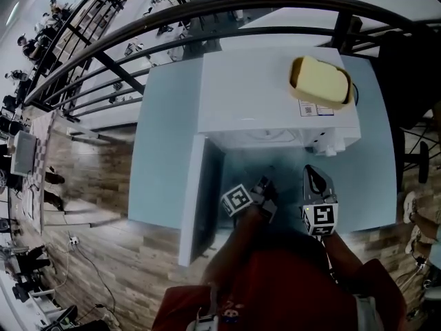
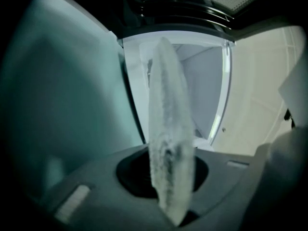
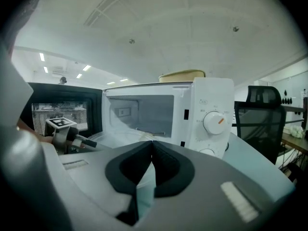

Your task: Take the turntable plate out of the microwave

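The glass turntable plate (image 2: 168,129) shows edge-on in the left gripper view, standing upright between the jaws. My left gripper (image 2: 171,179) is shut on its near rim. In the right gripper view the plate (image 3: 120,136) lies flat in front of the open cavity, with the left gripper (image 3: 79,139) at its left edge. The white microwave (image 1: 275,95) sits on a pale blue table (image 1: 162,150), its door (image 1: 196,198) swung out to the left. My right gripper (image 1: 314,173) is shut with nothing in it, just right of the plate and in front of the control panel (image 3: 211,121).
A yellow lidded dish (image 1: 320,81) rests on top of the microwave at the right. A dark railing (image 1: 207,16) runs behind the table. A black office chair (image 3: 264,112) stands to the right. The person's red sleeves (image 1: 275,281) fill the foreground.
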Demonstrator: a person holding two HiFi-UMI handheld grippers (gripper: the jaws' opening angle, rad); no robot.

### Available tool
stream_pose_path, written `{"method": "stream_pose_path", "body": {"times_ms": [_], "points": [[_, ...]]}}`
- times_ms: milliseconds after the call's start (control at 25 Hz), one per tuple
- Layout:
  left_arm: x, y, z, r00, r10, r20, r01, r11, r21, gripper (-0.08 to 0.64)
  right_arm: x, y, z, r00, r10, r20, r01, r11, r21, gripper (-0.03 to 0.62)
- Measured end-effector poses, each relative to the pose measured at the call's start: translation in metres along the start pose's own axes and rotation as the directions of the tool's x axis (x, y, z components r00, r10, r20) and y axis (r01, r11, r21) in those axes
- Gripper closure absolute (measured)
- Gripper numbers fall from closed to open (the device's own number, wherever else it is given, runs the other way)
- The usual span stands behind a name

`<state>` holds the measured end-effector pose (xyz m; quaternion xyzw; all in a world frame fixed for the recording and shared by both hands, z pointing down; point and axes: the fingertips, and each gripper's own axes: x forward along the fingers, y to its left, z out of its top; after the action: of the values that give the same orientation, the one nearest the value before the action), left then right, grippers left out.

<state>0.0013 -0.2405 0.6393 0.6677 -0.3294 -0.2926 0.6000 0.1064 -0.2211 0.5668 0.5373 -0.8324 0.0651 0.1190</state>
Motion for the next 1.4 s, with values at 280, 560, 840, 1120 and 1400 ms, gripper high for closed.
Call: {"method": "stream_pose_path", "body": {"times_ms": [280, 560, 840, 1120, 1400], "points": [[-0.034, -0.016, -0.015, 1.0, -0.01, -0.008, 0.01, 1.0, 0.01, 0.538, -0.039, 0.013, 0.004, 0.999, -0.031, 0.017, 0.031, 1.0, -0.001, 0.592], [-0.064, -0.039, -0.041, 0.999, -0.047, 0.0, 0.047, 0.999, -0.014, 0.538, -0.099, 0.037, -0.002, 0.997, -0.071, -0.013, 0.071, 0.997, -0.001, 0.592], [-0.097, -0.052, -0.066, 0.999, 0.048, -0.025, -0.045, 0.994, 0.1, 0.538, -0.144, 0.024, -0.004, 0.993, -0.116, -0.025, 0.116, 0.993, 0.009, 0.592], [-0.098, -0.074, -0.097, 0.997, 0.065, 0.033, -0.068, 0.992, 0.111, 0.538, -0.152, -0.014, 0.012, 0.997, -0.072, 0.021, 0.072, 0.997, 0.017, 0.592], [-0.096, -0.125, -0.125, 0.99, 0.005, 0.138, -0.011, 0.999, 0.039, 0.537, -0.163, -0.056, 0.038, 0.997, -0.011, 0.071, 0.01, 1.0, 0.018, 0.592]]}}
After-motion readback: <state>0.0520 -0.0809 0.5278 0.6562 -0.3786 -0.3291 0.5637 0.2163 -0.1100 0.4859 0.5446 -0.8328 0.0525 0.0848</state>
